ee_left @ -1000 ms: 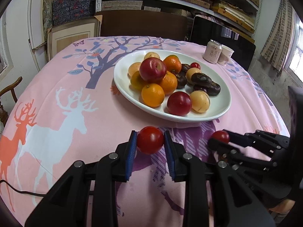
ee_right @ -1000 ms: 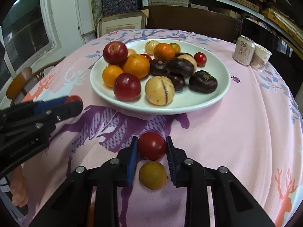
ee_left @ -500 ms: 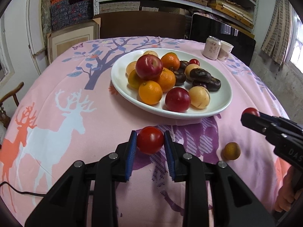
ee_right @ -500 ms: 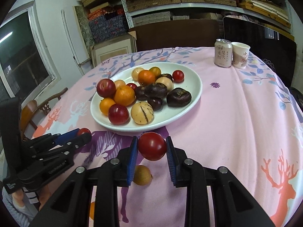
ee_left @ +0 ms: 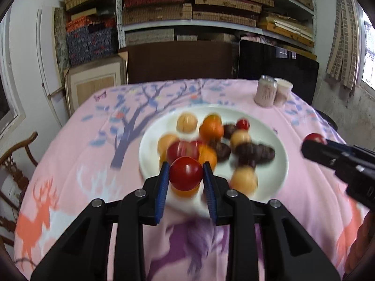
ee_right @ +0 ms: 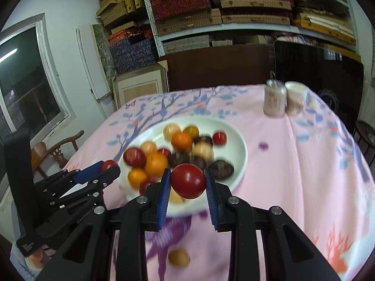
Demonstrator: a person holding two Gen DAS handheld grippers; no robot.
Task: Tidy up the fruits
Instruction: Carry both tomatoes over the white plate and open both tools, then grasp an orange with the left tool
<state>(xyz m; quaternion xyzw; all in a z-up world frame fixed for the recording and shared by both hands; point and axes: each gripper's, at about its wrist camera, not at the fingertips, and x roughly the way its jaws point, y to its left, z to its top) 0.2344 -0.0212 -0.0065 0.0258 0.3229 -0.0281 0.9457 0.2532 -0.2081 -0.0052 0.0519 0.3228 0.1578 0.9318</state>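
Observation:
My left gripper (ee_left: 186, 175) is shut on a red tomato (ee_left: 185, 172), held in the air over the near rim of the white plate (ee_left: 277, 168). My right gripper (ee_right: 188, 182) is shut on a second red tomato (ee_right: 188, 180), also lifted in front of the plate (ee_right: 241, 149). The plate carries several oranges, red fruits, pale yellow fruits and dark brown ones, blurred by motion. In the left wrist view the right gripper (ee_left: 315, 144) shows at the right with its tomato. In the right wrist view the left gripper (ee_right: 109, 167) shows at the left. A small yellow fruit (ee_right: 178, 257) lies on the cloth below my right gripper.
A drink can (ee_right: 274, 98) and a paper cup (ee_right: 295, 98) stand at the far right of the pink tablecloth (ee_right: 293, 164). A wooden chair (ee_left: 16, 161) stands left of the table. Shelves of boxes (ee_left: 192, 4) fill the back wall. A sleeve (ee_right: 23, 264) shows at bottom left.
Both grippers rose with their tomatoes, tilting up so the shelves come into view. The plate now sits lower and farther in both views. The yellow fruit stayed on the cloth.

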